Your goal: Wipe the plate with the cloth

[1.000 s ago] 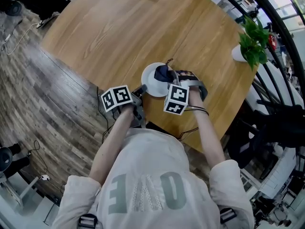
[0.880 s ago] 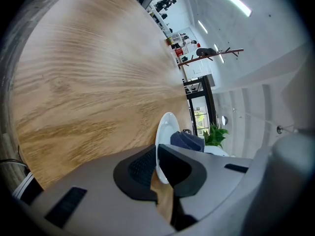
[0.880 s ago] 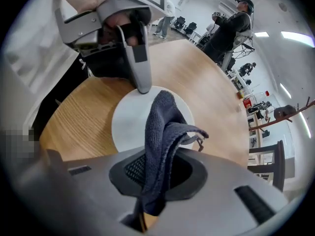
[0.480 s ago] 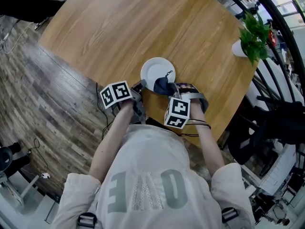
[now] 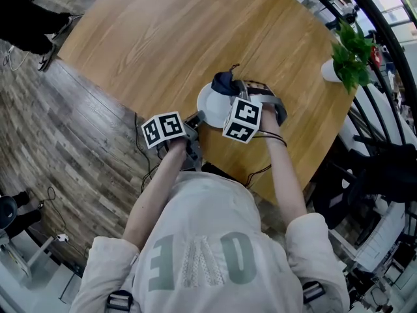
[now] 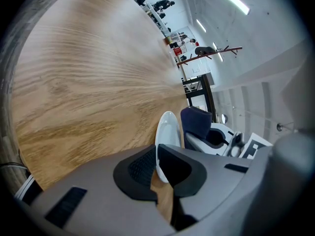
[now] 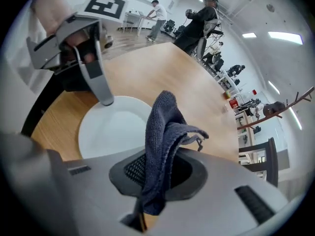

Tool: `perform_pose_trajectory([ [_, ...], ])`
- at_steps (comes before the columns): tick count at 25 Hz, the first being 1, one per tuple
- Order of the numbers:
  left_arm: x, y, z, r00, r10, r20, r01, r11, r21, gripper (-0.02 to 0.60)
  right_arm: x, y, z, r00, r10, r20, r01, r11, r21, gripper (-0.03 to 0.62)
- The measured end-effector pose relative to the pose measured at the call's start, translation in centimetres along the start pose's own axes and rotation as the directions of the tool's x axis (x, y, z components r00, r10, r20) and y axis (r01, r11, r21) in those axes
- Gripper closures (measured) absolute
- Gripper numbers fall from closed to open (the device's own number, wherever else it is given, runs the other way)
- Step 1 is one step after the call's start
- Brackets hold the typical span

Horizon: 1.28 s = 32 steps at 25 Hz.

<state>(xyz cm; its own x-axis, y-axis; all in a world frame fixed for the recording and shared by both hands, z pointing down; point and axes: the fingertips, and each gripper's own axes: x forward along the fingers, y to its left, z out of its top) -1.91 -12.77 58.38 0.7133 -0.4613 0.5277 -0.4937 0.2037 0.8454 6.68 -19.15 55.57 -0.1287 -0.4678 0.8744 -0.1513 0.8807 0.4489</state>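
While on table (image 5: 163, 38), plate (image 5: 212, 106), cloth (image 5: 225, 82) at rim.

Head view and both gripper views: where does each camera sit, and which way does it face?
Head view: on the head, facing steeply down at the table; shows both arms, left tongs, right tongs.
Left gripper view: on the left tongs, facing along the plate rim they pinch.
Right gripper view: on the right tongs, facing the plate past the cloth they hold.
All show plate and cloth.
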Motion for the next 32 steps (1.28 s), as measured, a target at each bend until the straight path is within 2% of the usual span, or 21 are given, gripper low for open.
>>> perform_pose_trajectory([
  [9, 0.0, 0.0, 0.1, 1.000, -0.005, 0.007, 0.005, 1.000, -0.005, 0.557, 1.6, 1.4, 0.5, 1.000, -0.004, -0.030, 0.001, 0.996, -0.094, 0.536],
  [13, 0.0, 0.0, 0.2, 1.000, -0.006, 0.013, 0.006, 1.000, -0.006, 0.557, 1.2, 3.7, 0.4, 0.999, 0.030, -0.042, -0.036, 0.989, -0.146, 0.536],
  [25, 0.0, -0.1, 0.2, 1.000, -0.004, 0.028, 0.004, 1.000, 0.012, 0.557, -3.5, 11.3, -0.1, 0.978, 0.207, -0.038, -0.211, 0.965, -0.159, 0.536],
  [29, -0.1, -0.1, 0.2, 1.000, -0.007, 0.027, 0.007, 1.000, 0.009, 0.558, -4.4, 11.9, 0.1, 0.965, 0.264, -0.012, -0.263, 0.957, -0.124, 0.536],
  [32, -0.1, -0.1, 0.2, 1.000, -0.009, 0.024, 0.009, 1.000, 0.008, 0.557, -3.9, 8.4, 0.8, 0.981, 0.193, 0.027, -0.192, 0.981, -0.034, 0.536],
])
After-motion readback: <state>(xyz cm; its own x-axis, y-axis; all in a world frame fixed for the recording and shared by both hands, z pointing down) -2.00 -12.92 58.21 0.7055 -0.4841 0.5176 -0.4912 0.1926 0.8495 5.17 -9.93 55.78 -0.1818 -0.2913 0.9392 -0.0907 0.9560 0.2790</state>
